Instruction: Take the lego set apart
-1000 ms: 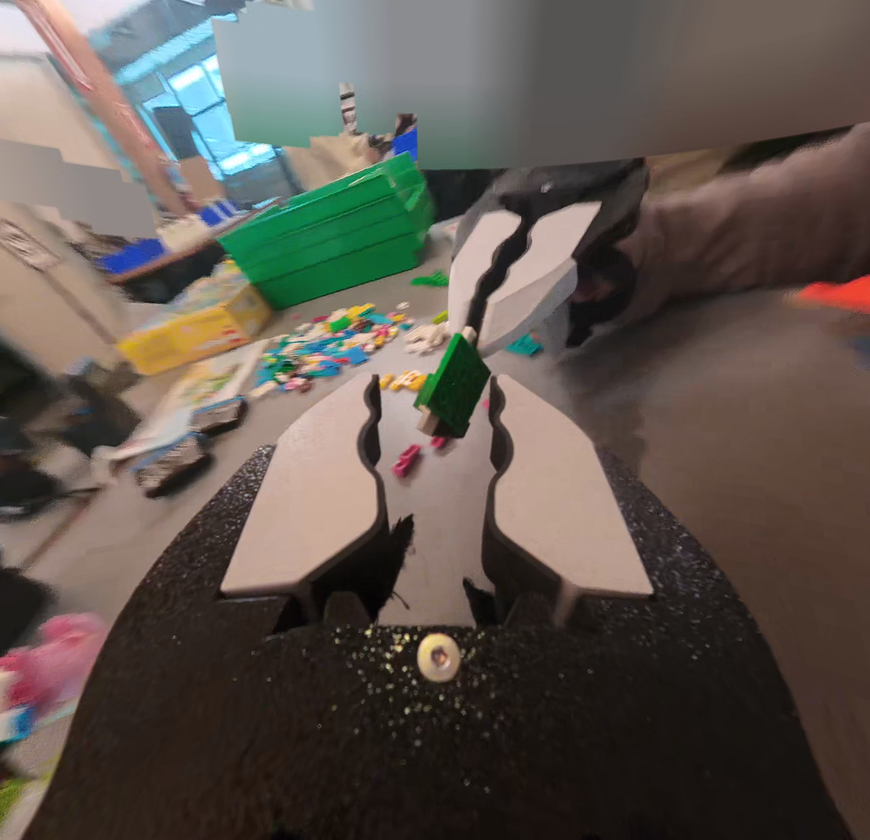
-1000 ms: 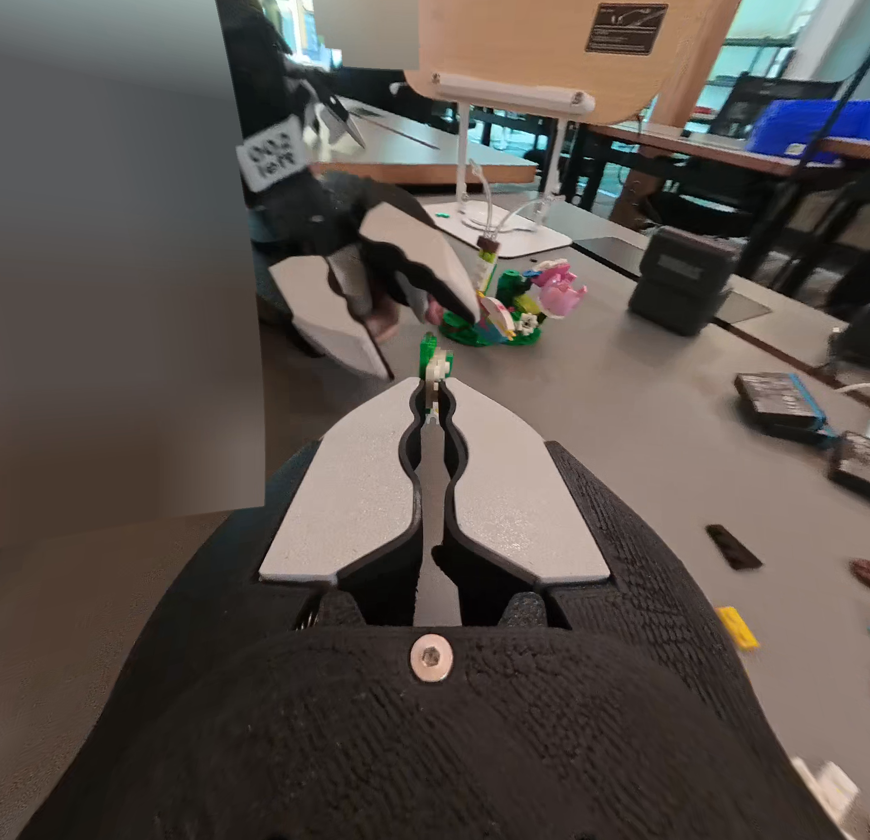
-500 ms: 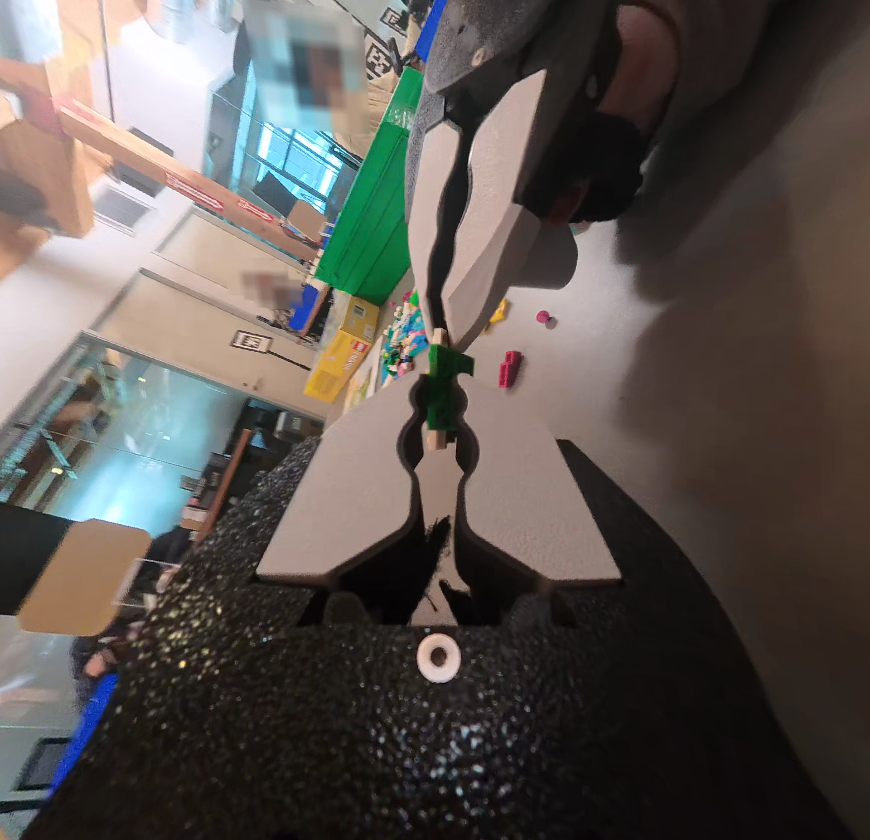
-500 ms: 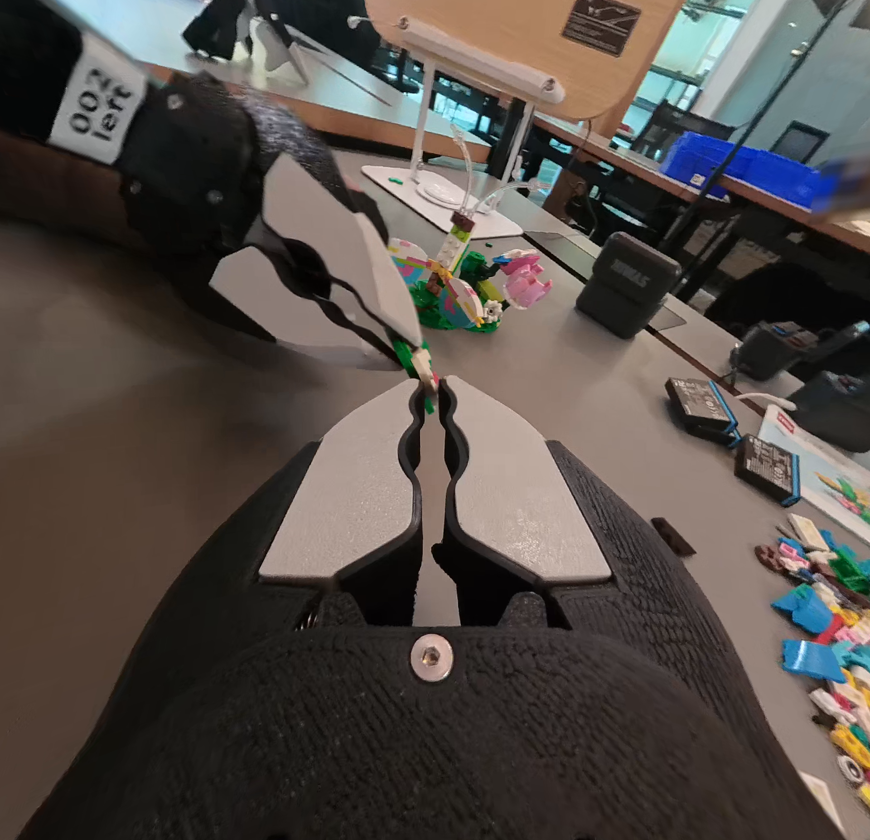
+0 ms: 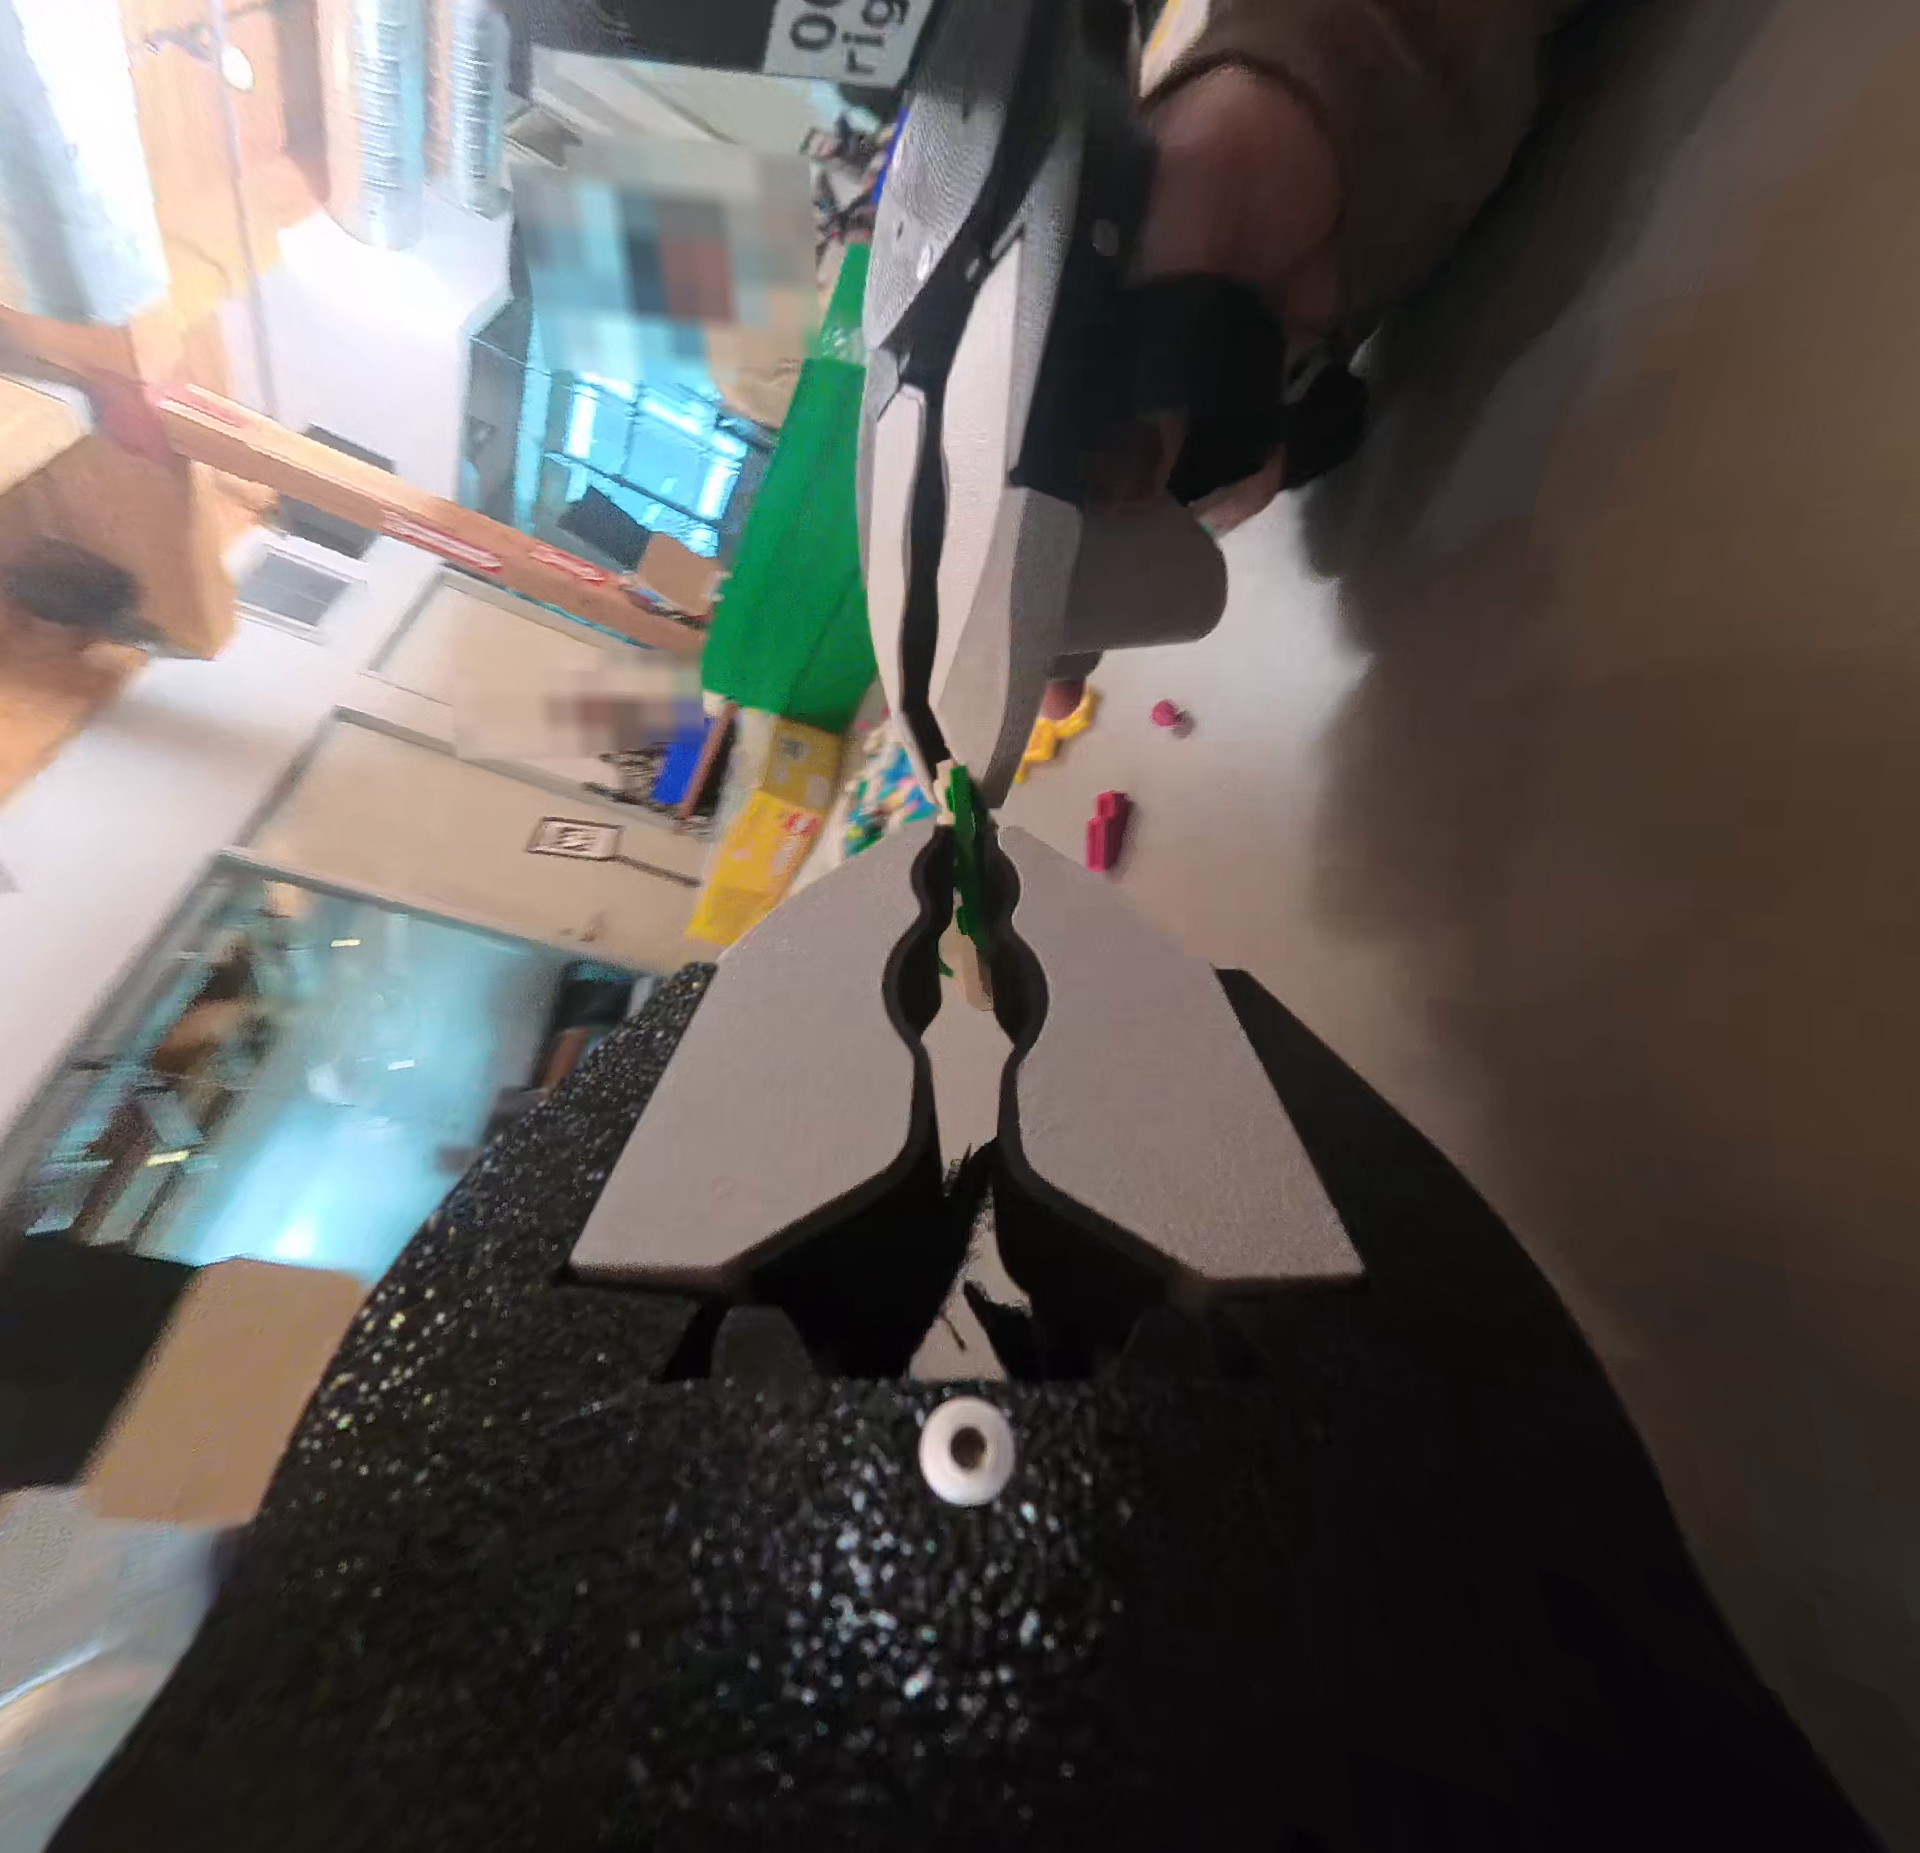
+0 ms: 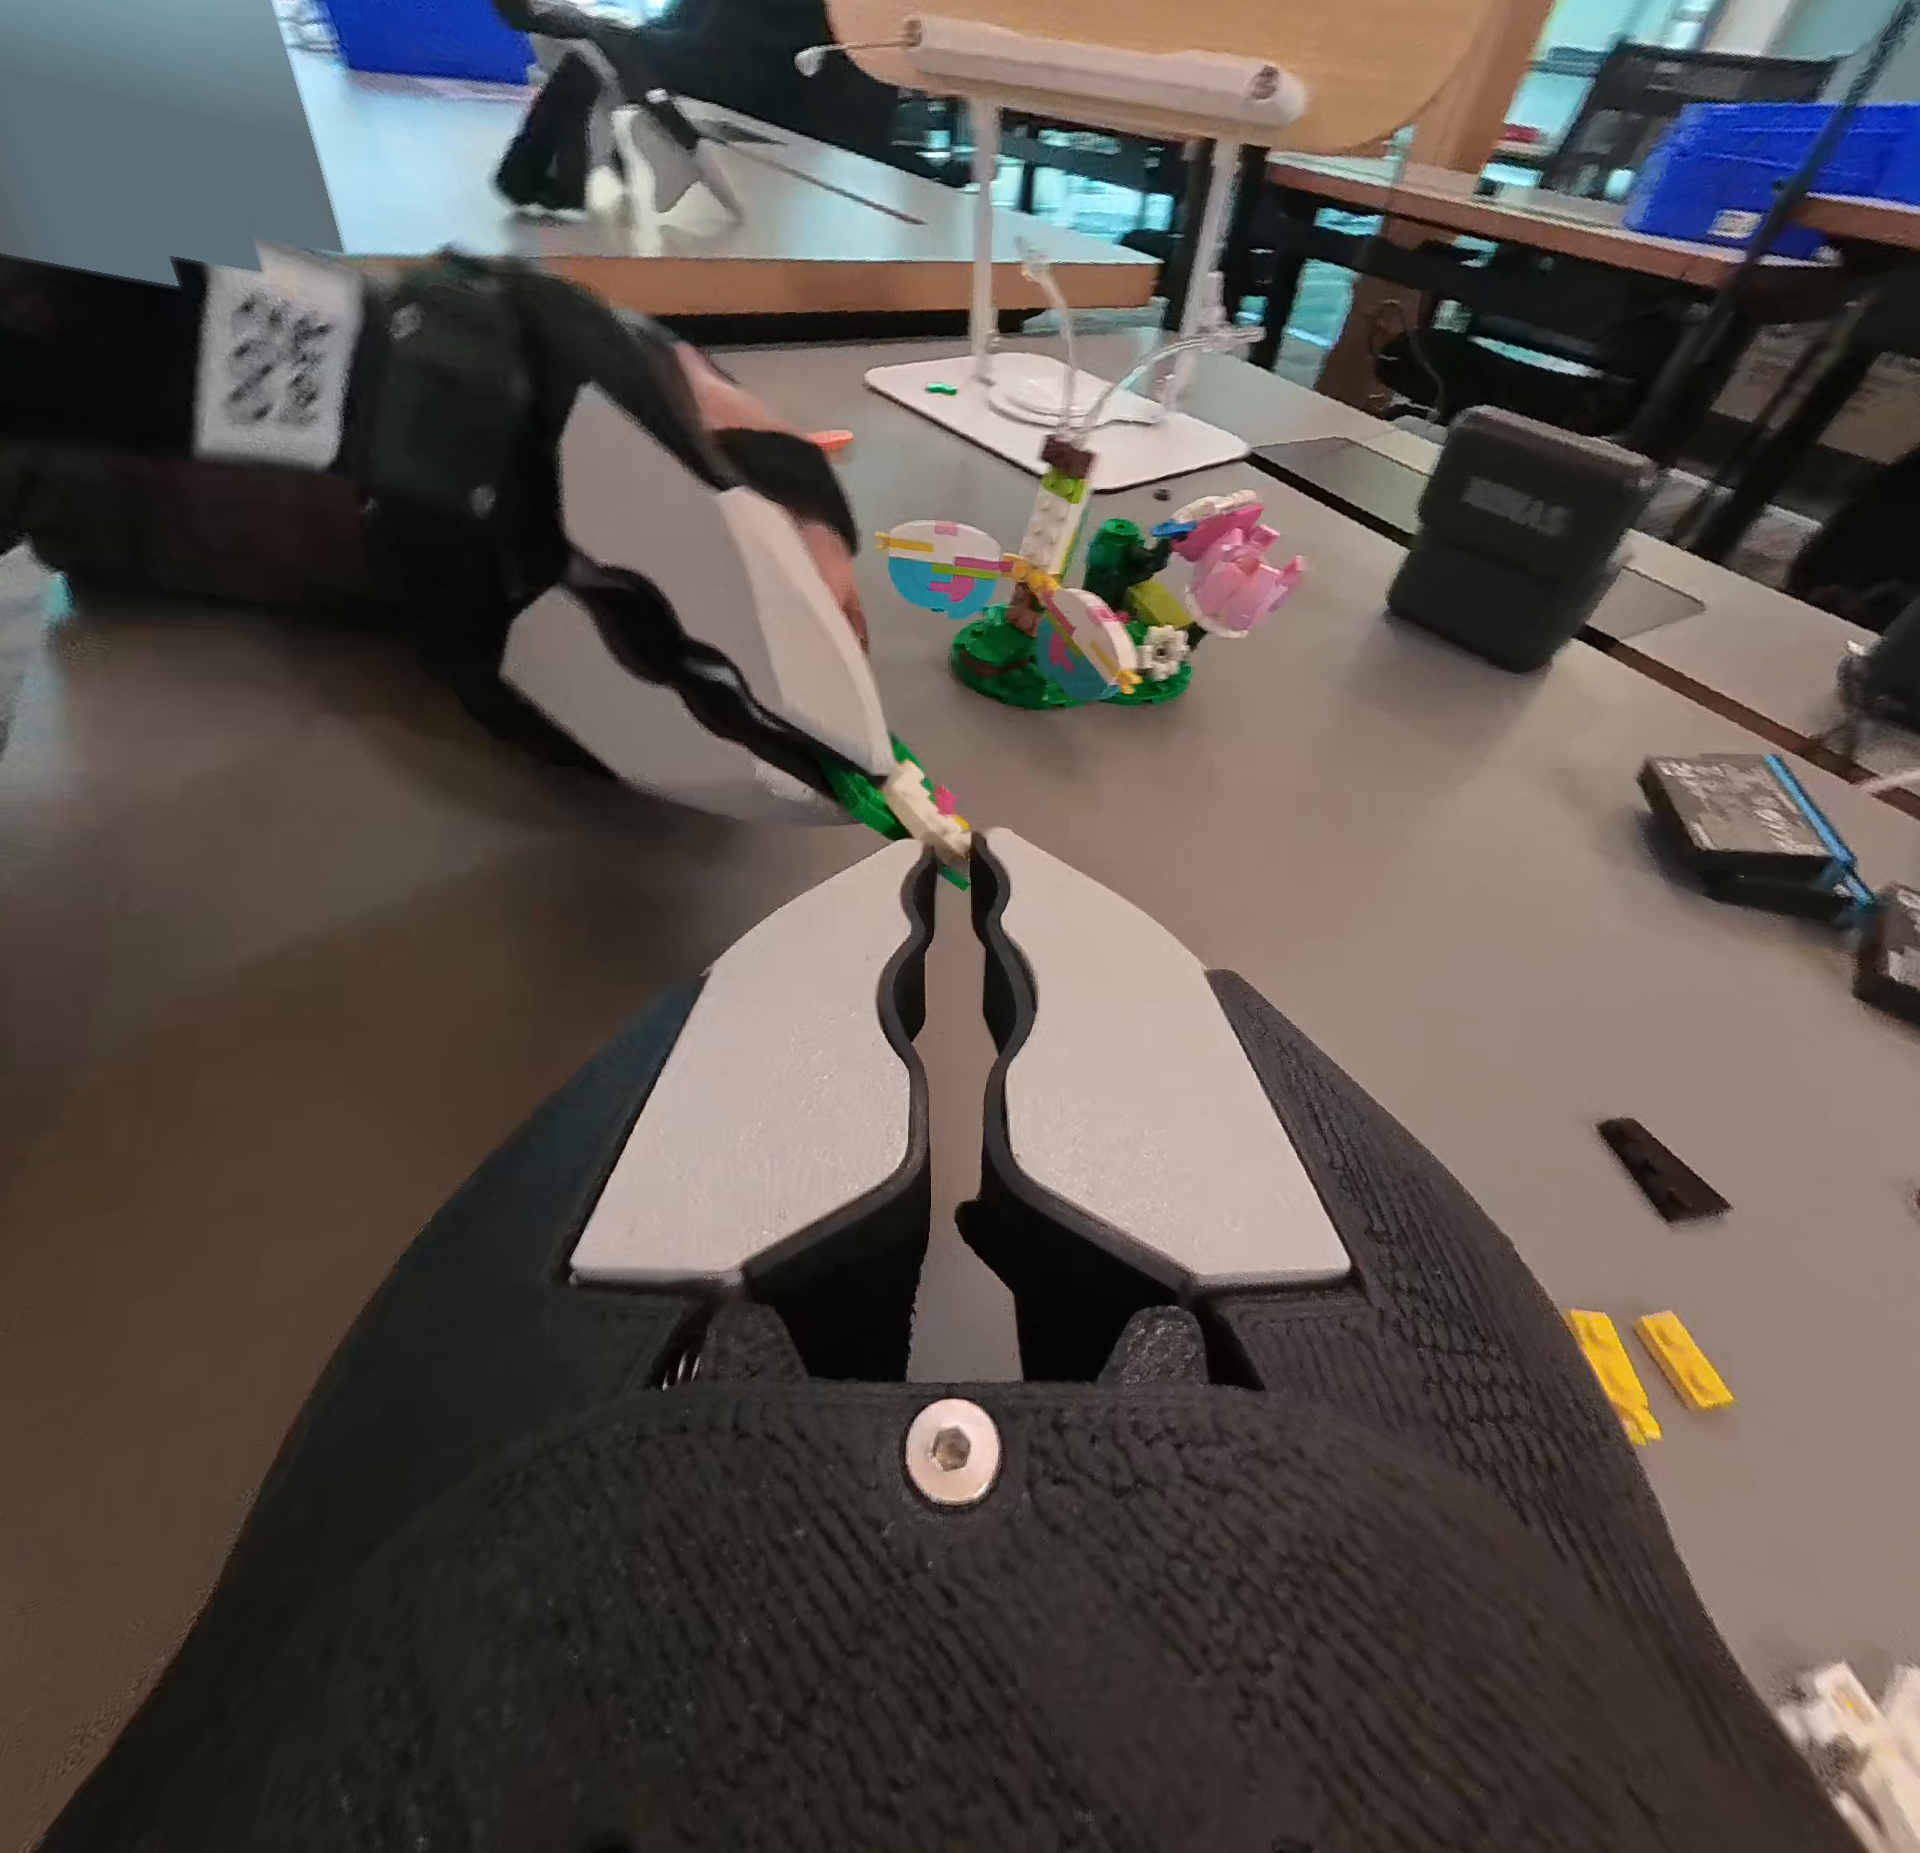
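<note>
A small green lego plate [image 5: 964, 816] with a white piece on it is held between both grippers above the grey table. My left gripper [image 5: 961, 853] is shut on the plate's lower part. My right gripper [image 5: 948, 756] comes from above in the left wrist view, tip to tip with the left, shut on the plate's other end. In the right wrist view my right gripper [image 6: 954, 849] pinches the end of the plate [image 6: 860, 793] and white piece [image 6: 920, 795], and the left gripper [image 6: 881, 764] grips it from the upper left. The lego flower-and-butterfly set [image 6: 1081, 608] stands behind.
Loose pink brick [image 5: 1107, 832] and yellow piece [image 5: 1055, 738] lie on the table; green bins [image 5: 800, 577] and a yellow box [image 5: 764, 837] sit beyond. A white stand [image 6: 1060, 421], grey case [image 6: 1517, 546], black batteries [image 6: 1745, 827], black plate [image 6: 1662, 1169] and yellow plates [image 6: 1652, 1372] are to the right.
My left gripper, open around the green plate a second ago, has shut on it and rolled sideways. My right gripper kept its hold; both shifted with the plate.
</note>
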`<state>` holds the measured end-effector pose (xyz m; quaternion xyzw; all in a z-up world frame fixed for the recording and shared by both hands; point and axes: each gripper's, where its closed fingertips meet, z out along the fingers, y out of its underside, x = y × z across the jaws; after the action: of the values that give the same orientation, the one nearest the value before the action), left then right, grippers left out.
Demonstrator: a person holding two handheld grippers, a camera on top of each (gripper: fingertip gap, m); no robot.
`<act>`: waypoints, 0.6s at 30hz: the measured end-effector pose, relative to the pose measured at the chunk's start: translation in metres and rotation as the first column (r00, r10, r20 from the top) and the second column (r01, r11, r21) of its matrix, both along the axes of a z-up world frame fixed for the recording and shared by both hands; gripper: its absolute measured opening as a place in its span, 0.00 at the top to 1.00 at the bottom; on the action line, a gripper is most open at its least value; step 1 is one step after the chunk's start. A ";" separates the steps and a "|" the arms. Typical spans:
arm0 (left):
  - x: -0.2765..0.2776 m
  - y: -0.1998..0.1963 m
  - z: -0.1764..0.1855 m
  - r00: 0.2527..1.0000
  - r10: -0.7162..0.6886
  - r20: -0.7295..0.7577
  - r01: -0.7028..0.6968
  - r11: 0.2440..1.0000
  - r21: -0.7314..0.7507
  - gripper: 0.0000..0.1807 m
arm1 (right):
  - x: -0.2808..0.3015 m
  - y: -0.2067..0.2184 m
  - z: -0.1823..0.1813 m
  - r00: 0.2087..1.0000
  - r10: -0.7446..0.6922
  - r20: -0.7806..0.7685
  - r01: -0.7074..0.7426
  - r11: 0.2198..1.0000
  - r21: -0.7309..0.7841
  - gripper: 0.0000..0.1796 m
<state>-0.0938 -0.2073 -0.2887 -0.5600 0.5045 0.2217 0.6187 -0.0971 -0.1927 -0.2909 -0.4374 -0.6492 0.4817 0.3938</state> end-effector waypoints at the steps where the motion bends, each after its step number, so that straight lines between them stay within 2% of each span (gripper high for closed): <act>1: 0.002 -0.003 0.000 0.998 -0.038 0.058 0.041 0.998 -0.048 0.98 | 0.002 -0.003 -0.001 0.999 0.040 0.006 -0.040 0.999 0.007 0.97; 6: 0.013 -0.015 0.000 0.937 -0.165 0.309 0.242 0.943 -0.230 0.98 | 0.015 -0.019 -0.001 0.975 0.220 0.016 -0.220 0.975 -0.032 0.96; 13: 0.027 -0.027 0.008 0.839 -0.226 0.495 0.407 0.864 -0.296 0.98 | 0.028 -0.036 0.009 0.933 0.356 -0.049 -0.359 0.929 -0.092 0.95; 18: 0.022 -0.026 0.008 0.865 -0.228 0.447 0.370 0.891 -0.263 0.98 | 0.023 -0.034 0.010 0.943 0.332 -0.026 -0.331 0.923 -0.196 0.98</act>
<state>-0.0719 -0.2335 -0.2805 -0.6053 0.4779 -0.0893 0.6303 -0.0740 -0.2268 -0.2807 -0.3601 -0.6641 0.6019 0.2587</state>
